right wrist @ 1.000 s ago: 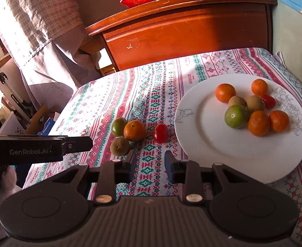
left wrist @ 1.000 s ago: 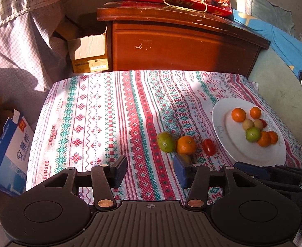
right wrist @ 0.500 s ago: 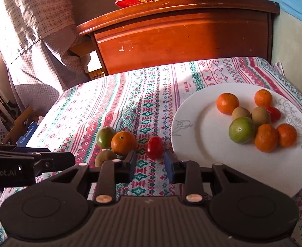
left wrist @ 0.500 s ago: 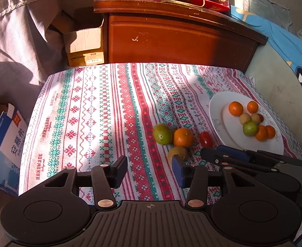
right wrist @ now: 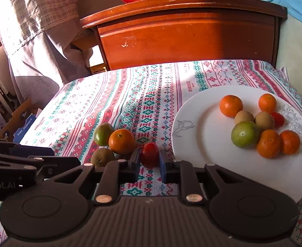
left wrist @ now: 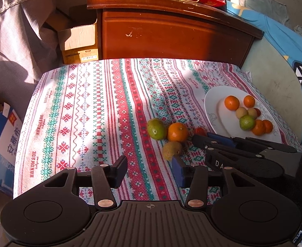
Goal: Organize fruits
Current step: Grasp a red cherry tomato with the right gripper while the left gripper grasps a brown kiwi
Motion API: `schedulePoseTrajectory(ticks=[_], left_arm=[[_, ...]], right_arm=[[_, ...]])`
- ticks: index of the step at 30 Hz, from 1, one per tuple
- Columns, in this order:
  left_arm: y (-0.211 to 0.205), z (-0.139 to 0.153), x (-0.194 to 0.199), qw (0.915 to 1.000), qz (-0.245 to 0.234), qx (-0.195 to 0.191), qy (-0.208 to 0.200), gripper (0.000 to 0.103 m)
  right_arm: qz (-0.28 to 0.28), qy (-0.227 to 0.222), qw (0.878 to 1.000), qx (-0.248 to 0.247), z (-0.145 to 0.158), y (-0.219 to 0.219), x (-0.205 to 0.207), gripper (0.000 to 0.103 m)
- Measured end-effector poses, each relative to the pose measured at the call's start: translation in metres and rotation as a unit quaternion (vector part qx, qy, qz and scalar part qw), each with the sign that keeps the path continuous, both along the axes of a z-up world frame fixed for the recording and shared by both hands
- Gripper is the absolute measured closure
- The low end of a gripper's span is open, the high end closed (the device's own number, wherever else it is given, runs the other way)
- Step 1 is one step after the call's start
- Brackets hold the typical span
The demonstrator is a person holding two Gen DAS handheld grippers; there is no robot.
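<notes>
The right tool (right wrist: 149, 165) is clamped on the small red tomato (right wrist: 149, 154), which sits on the cloth-covered counter (right wrist: 151, 94) just beside the near-left rim of the white plate (right wrist: 192, 144); the grip looks meant to carry it onto the plate, where the sorted fruit is gathered. The left tool (left wrist: 148, 169) hangs with its jaws apart and nothing between them, just short of the kiwi (left wrist: 171, 150), probably the next pick. On the plate I count four oranges, two kiwis, one green citrus and one tomato. Left of the plate on the counter lie one green citrus (right wrist: 103, 133), one orange (right wrist: 122, 141), one kiwi and the gripped tomato.
</notes>
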State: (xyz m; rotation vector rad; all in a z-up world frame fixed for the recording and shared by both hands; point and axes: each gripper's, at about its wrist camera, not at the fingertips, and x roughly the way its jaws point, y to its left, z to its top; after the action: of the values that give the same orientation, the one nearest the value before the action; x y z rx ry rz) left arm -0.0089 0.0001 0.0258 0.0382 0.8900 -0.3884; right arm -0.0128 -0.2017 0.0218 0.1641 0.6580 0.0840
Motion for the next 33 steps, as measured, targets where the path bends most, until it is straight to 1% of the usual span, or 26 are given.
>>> schedulePoseTrajectory(ticks=[5, 11, 17, 19, 25, 27, 33], left_arm=[[-0.010, -0.001, -0.004, 0.9998, -0.017, 0.007, -0.002, 0.059], [-0.016, -0.009, -0.003, 0.9997, -0.021, 0.008, 0.003, 0.059], [-0.024, -0.015, 0.000, 0.9997, -0.023, -0.005, -0.002, 0.062], [-0.027, -0.018, 0.001, 0.9997, -0.023, -0.004, 0.000, 0.064], [-0.034, -0.026, 0.005, 0.9999, -0.015, 0.002, -0.001, 0.067], [-0.037, -0.027, 0.005, 0.9998, -0.017, 0.005, -0.005, 0.068], [-0.043, -0.030, 0.006, 0.9996, -0.019, 0.016, -0.015, 0.069]], right_arm=[[0.006, 0.020, 1.000, 0.002, 0.002, -0.003, -0.017, 0.084], [0.011, 0.044, 0.999, 0.013, 0.005, -0.011, -0.035, 0.084], [-0.001, 0.069, 0.996, 0.055, 0.006, -0.029, -0.048, 0.084], [-0.001, 0.068, 0.996, 0.063, 0.004, -0.032, -0.050, 0.084], [0.003, 0.063, 0.996, 0.061, 0.004, -0.032, -0.050, 0.082], [0.004, 0.062, 0.996, 0.061, 0.004, -0.032, -0.050, 0.080], [0.003, 0.061, 0.996, 0.061, 0.004, -0.032, -0.049, 0.080]])
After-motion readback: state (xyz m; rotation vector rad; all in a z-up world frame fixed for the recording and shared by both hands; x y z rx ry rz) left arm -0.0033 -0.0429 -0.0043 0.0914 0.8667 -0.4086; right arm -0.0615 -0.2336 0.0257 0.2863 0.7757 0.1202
